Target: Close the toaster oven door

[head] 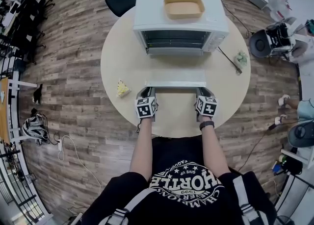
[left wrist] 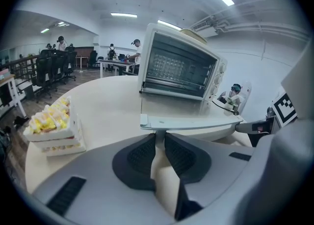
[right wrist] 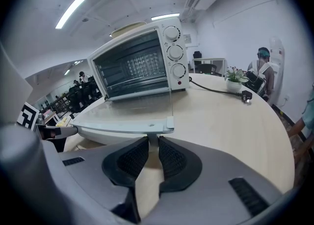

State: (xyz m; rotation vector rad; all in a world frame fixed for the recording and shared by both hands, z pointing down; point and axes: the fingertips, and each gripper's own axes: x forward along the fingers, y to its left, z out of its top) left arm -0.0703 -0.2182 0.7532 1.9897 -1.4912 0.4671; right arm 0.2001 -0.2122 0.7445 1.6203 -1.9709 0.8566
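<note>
Left hand-held gripper [left wrist: 160, 138] and right hand-held gripper [right wrist: 153, 143] pinch door handle [head: 175, 85].

White toaster oven [head: 181, 23]; tan tray [head: 184, 7]; cream desk [head: 122, 57]; brown wood-grain floor [head: 73, 33]; black-and-white square markers on the left gripper [head: 146, 90] and right gripper [head: 204, 90].

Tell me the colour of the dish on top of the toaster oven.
The dish is tan; the head view shows it best.

Yellow item [head: 122, 89] too small to identify; background people [left wrist: 135, 52] tiny; oven door [head: 176, 83] underside hidden.
</note>
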